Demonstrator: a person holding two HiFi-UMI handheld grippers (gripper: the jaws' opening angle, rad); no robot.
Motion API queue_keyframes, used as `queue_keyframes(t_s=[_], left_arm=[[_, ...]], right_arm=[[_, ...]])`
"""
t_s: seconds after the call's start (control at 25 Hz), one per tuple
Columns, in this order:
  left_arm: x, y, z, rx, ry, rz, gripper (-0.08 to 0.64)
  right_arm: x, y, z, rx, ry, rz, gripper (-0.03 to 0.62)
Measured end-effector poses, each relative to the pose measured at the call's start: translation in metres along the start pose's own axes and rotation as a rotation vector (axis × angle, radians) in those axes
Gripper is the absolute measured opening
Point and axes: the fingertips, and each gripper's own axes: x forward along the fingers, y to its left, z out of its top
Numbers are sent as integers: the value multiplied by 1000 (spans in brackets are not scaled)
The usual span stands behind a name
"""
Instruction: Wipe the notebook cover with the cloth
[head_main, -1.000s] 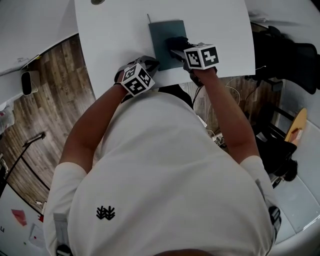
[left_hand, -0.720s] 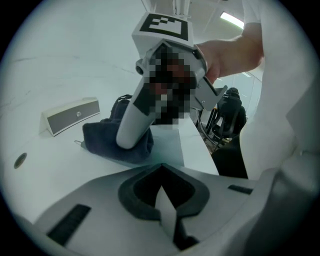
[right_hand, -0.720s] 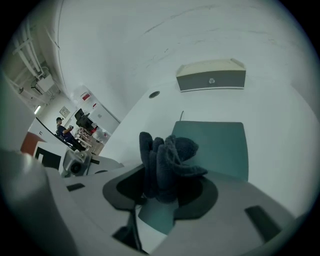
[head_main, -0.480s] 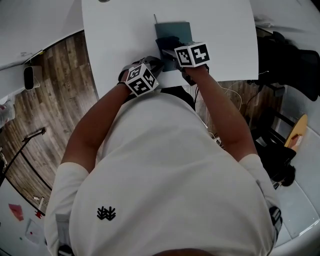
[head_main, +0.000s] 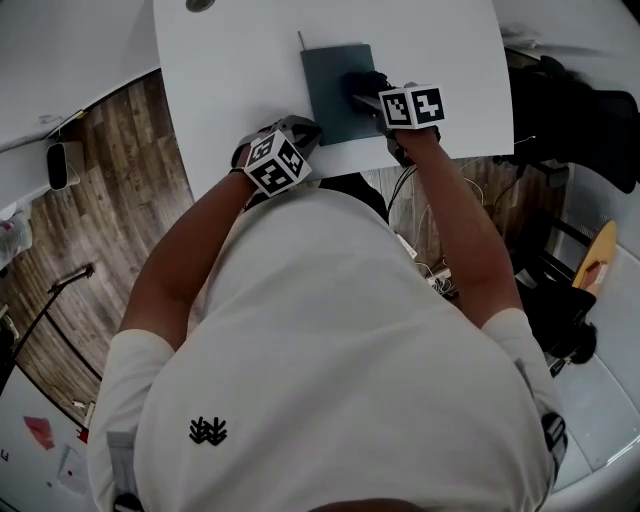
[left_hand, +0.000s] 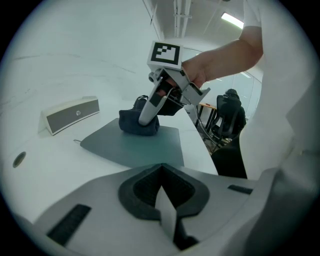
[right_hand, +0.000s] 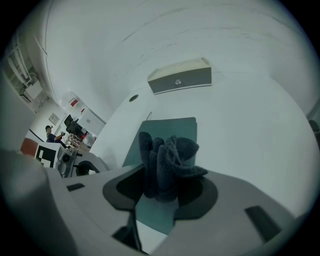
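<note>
I see the white table (head_main: 220, 80) with a dark teal notebook (head_main: 325, 95) lying flat on it near the front edge. A low grey box (right_hand: 181, 80), maybe a speaker, stands on the table beyond the notebook's far end. My right gripper (right_hand: 162, 187) is clamped on a bunched dark cloth (right_hand: 167, 160), pressing it onto the notebook cover at its right side. My left gripper (left_hand: 162, 200) has its jaws together and empty, at the table edge by the notebook's near left corner; I can't tell if it's touching. There's a small round hole (right_hand: 133, 98) in the table top, left of the box.
</note>
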Motion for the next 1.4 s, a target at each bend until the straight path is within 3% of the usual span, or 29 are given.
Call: queue_keyframes(t_s=[0.32,0.56,0.72,1.12,1.4], left_arm=[[1,0,0,-5,4,-6,6],[2,0,0,-5,3,-5,6],[2,-2,-2,-2,4,-3,6],[4,-1,0,-6,6,-3,6],[4,-1,1,-6,5,-5,6]], right_arm=[[-20,-45,-5,37,-10,-71,158],[-24,-53,-5,40,-5,-98,158],[-22,-34,1,-39,10,-113,158],[26,57,36,-120,7,47,158],[41,63,40,-108,18,66,158]])
